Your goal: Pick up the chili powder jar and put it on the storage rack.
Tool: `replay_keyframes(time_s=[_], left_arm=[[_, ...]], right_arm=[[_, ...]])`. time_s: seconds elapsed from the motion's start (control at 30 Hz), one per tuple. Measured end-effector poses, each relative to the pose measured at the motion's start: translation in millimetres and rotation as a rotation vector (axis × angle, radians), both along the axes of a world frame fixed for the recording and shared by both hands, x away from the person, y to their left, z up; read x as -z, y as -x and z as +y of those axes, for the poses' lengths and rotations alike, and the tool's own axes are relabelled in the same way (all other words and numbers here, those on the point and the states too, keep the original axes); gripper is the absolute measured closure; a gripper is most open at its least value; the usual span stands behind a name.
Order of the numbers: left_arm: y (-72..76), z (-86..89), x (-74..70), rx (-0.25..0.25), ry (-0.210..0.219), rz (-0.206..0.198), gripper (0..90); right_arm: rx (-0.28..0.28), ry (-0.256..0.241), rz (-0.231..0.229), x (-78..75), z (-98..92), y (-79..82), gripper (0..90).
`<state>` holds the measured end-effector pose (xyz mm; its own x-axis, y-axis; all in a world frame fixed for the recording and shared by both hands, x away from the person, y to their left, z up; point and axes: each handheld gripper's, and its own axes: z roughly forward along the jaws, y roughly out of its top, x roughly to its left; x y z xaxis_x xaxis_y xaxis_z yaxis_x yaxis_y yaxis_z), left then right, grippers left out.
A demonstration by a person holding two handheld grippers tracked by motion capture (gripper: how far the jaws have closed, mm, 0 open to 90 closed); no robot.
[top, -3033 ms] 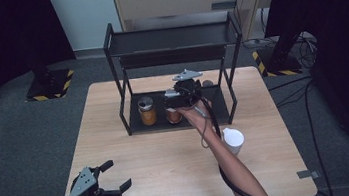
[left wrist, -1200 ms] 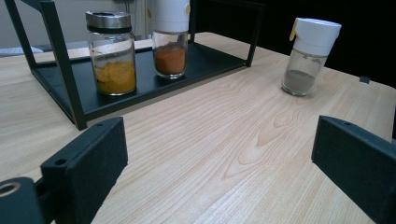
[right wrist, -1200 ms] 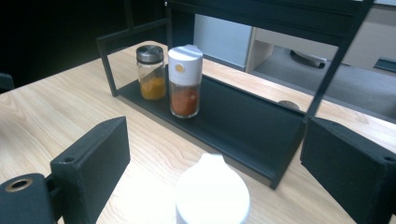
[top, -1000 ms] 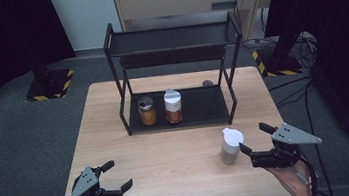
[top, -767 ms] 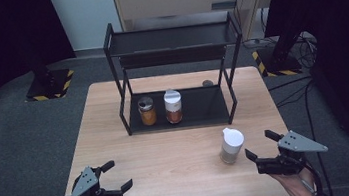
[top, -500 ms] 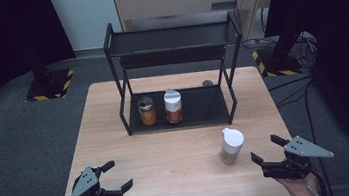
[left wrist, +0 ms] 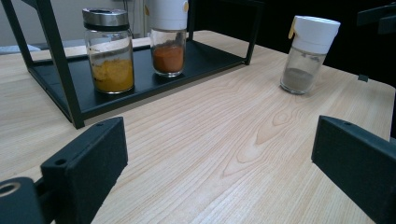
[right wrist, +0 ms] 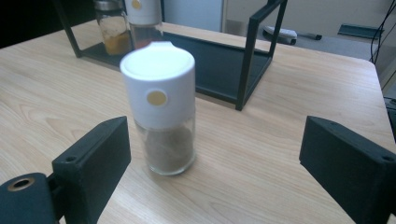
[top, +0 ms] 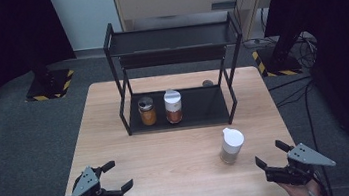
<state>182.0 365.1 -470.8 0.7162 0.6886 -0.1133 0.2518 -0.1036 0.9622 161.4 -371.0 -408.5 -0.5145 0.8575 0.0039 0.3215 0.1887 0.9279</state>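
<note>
A black two-tier rack (top: 181,118) stands on the wooden table (top: 180,158). On its bottom shelf are a steel-lidded jar of yellow spice (top: 147,111) (left wrist: 108,50) and a white-capped jar of red spice (top: 173,106) (left wrist: 168,35). A white-capped shaker of grey spice (top: 231,145) (right wrist: 161,107) (left wrist: 307,53) stands upright on the table, right of centre. My right gripper (top: 272,157) (right wrist: 217,163) is open near the front right corner, just behind the shaker and apart from it. My left gripper (top: 117,175) (left wrist: 219,154) is open and empty at the front left corner.
A small dark round object (top: 207,82) lies on the table behind the rack. The rack's upper shelf (top: 171,39) is bare. Cables (top: 302,47) and stand bases lie on the grey floor around the table.
The right gripper set the red spice jar on the rack's bottom shelf, let go, and drew back to the front right corner, still sliding toward the table's edge. The left gripper stayed put.
</note>
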Motion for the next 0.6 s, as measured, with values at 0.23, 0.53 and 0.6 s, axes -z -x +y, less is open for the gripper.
replay_keyframes(time_s=[0.23, 0.53, 0.6], left_arm=[[0.1, 0.0, -0.1, 0.000, -0.001, 0.000, 2.7], [-0.6, -0.6, -0.2, 0.008, -0.004, -0.002, 2.7], [-0.8, -0.5, 0.0, 0.012, -0.002, -0.004, 2.7]], right_arm=[[0.016, -0.009, 0.003, 9.6, -4.9, -0.5, 9.0], [0.007, -0.014, -0.004, 14.2, -8.2, -0.2, 8.6], [-0.002, 0.001, -0.011, 15.4, -6.3, -0.2, 8.6]])
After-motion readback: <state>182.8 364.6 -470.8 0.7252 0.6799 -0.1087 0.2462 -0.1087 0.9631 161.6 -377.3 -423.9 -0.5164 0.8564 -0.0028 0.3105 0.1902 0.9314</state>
